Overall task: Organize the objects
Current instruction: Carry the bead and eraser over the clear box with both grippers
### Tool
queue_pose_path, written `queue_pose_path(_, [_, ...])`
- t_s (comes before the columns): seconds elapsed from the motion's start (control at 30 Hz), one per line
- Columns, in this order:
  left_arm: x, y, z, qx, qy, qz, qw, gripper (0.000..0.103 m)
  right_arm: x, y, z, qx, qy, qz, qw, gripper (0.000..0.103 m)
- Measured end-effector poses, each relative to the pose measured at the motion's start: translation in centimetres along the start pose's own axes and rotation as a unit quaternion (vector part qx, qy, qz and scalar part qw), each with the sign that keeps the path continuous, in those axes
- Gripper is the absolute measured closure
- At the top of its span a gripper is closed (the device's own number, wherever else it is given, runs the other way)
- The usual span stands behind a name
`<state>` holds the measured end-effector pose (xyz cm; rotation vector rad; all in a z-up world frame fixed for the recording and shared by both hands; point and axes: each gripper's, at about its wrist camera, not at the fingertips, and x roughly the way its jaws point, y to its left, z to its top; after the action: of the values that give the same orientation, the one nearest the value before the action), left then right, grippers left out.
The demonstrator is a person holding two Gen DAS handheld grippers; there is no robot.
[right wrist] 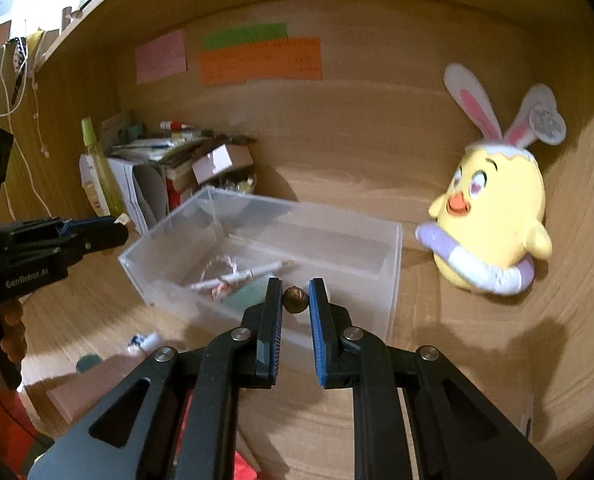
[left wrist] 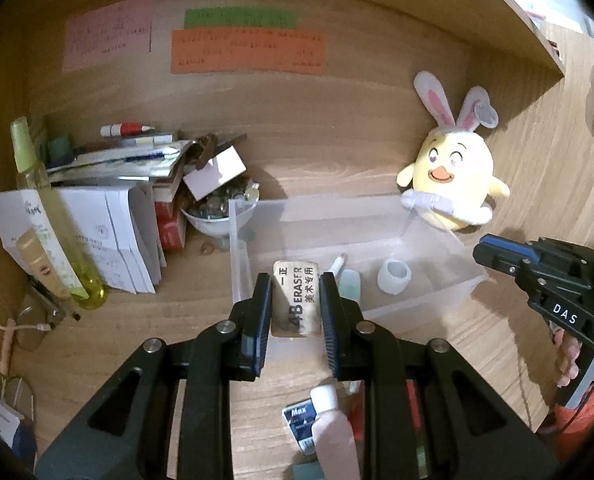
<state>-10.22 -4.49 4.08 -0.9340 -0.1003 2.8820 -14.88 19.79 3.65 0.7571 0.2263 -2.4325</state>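
— Left wrist view first. What's between the fingers?
— Eraser point(left wrist: 296, 298), a worn "4B" block, clamped by the left gripper point(left wrist: 295, 289), held over the near-left corner of the clear plastic bin point(left wrist: 429, 300).
— And in the bin?
— A small white cup point(left wrist: 393, 276) on its side, a pale green piece point(left wrist: 349, 285) and a white stick point(left wrist: 337, 264). Behind the bin's far right corner, a yellow chick plush point(left wrist: 453, 176) with rabbit ears, leaning on the wooden wall. To the left, stacked papers point(left wrist: 109, 236), a yellow-green spray bottle point(left wrist: 47, 208), a bowl of beads point(left wrist: 221, 212). At the right edge, the right gripper point(left wrist: 509, 260); grip not readable from this side.
— Right wrist view?
— Blurred. Right gripper point(right wrist: 296, 294) pinching a small brown nut-like ball point(right wrist: 295, 299) just above the bin's point(right wrist: 393, 264) near wall. Inside, white sticks point(right wrist: 241, 276) and a twist of string point(right wrist: 225, 264). Plush point(right wrist: 493, 216) off to the right, well apart from the bin. Left gripper point(right wrist: 97, 232) at the left edge, eraser tip barely showing. Desk point(right wrist: 457, 340) below, a small white tube point(right wrist: 147, 342) lying near the left.
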Motion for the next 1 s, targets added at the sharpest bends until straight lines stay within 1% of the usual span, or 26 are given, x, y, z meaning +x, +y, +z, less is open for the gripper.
queue_pose_path(0.17, [1.0,0.0,1.3,-0.005,-0.003,0.009,0.9999,0.080,0.8,0.1,1.4,-0.006,-0.008,0.003,1.000,0.091])
queue_pose_path(0.37, [2.6,0.1,2.2,-0.008,0.005,0.013,0.9999,0.080,2.3,-0.1,2.3,-0.007,-0.003,0.008,1.000,0.091])
queue_pose_path(0.53, [4.2,0.2,2.5,-0.010,0.016,0.012,0.9997,0.080,4.0,-0.7,2.4,-0.001,0.015,0.011,1.000,0.091])
queue_pose_path(0.73, [6.8,0.1,2.2,-0.010,0.046,0.011,0.9989,0.080,6.3,-2.0,1.7,0.015,0.046,0.012,0.999,0.091])
queue_pose_path(0.87, [8.3,-0.1,1.8,-0.004,0.065,0.011,0.9978,0.080,7.7,-2.5,1.1,0.022,0.064,0.009,0.998,0.091])
queue_pose_path(1.0, [9.0,-0.6,1.5,0.007,0.072,0.015,0.9973,0.080,8.6,-2.5,0.8,0.019,0.077,0.009,0.997,0.091])
